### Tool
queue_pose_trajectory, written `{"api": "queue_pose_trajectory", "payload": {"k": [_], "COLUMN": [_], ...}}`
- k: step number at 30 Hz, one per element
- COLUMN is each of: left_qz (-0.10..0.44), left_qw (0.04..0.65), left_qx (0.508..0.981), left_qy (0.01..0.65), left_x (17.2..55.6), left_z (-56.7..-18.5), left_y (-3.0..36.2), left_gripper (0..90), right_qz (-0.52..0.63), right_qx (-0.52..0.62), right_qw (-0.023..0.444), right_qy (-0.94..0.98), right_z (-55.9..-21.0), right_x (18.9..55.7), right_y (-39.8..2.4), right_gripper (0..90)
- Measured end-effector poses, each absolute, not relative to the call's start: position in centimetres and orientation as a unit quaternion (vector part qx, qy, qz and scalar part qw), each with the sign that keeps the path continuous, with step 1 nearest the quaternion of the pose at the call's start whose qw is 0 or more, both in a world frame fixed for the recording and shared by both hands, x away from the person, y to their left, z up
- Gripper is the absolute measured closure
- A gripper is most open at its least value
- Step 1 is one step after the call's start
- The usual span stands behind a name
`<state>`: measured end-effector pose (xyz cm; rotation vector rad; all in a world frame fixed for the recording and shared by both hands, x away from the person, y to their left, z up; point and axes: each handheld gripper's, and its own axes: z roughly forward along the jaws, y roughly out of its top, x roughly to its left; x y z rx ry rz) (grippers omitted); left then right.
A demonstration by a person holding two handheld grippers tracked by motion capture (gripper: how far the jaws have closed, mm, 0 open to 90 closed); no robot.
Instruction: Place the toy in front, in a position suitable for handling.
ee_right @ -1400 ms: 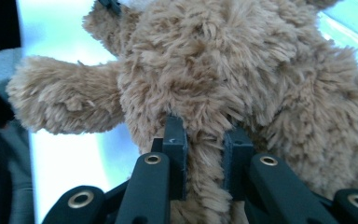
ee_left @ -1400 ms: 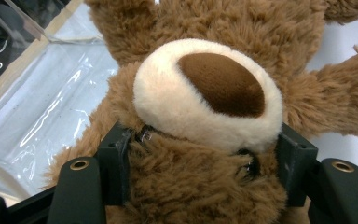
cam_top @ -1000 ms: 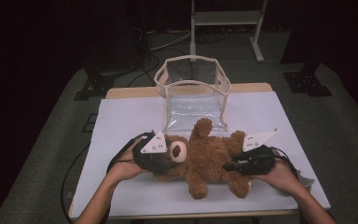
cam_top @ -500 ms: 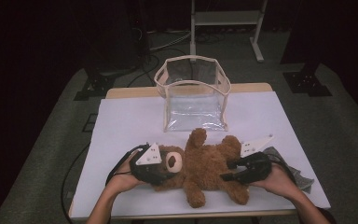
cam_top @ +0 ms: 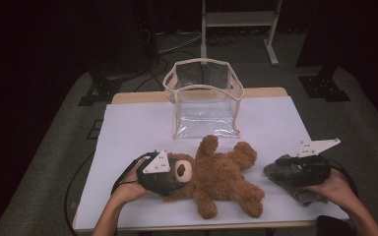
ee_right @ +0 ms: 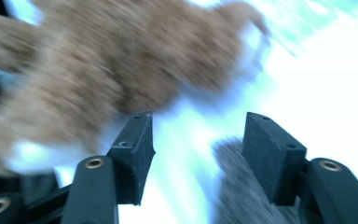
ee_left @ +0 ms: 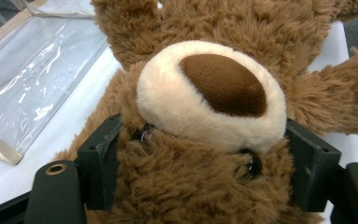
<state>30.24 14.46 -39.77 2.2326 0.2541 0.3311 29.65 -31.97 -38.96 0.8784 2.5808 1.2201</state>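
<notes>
A brown teddy bear lies on its back on the white table cover. My left gripper has the bear's head between its jaws. Its jaws have just been opening, but the fur still fills the gap and touches both pads. My right gripper hovers apart from the bear at the right, over a grey cloth. Its jaws have just been opening and stand wide with nothing gripped. The blurred bear lies beyond them, and the grey cloth below them.
A clear plastic bag with a beige rim stands open just behind the bear, and lies to the upper left in the left gripper view. A metal stand is on the floor past the table's far edge.
The bear has come down toward the near edge and lies flat. My right gripper has let go of the bear's leg and swung right, over the grey cloth. My left hand has sunk a little.
</notes>
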Motion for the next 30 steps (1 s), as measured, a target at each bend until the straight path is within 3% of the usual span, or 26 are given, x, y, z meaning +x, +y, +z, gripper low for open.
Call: {"api": "queue_pose_trajectory", "payload": {"k": [5, 14, 21, 30], "left_qz": [0.120, 0.110, 0.112, 0.107], "left_qw": [0.422, 0.434, 0.421, 0.404], "left_qx": [0.893, 0.889, 0.895, 0.904], "left_qy": [0.097, 0.098, 0.095, 0.094], "left_x": [30.8, 31.1, 31.2, 31.8], "left_z": [-39.7, -40.0, -39.1, -38.5], "left_y": [14.4, 14.7, 14.4, 13.7], "left_gripper": [21.2, 18.8, 14.3, 15.4], "right_qz": [0.394, 0.331, 0.331, 0.325], "right_qx": [0.329, 0.341, 0.352, 0.354], "right_qw": [0.093, 0.101, 0.107, 0.096], "right_qy": [0.853, 0.874, 0.869, 0.872], "right_z": [-40.4, -43.3, -44.5, -44.3], "right_x": [29.9, 31.6, 31.4, 31.7], "right_y": [-34.0, -33.8, -33.8, -33.9], "right_gripper": [42.7, 45.9, 59.5, 75.4]}}
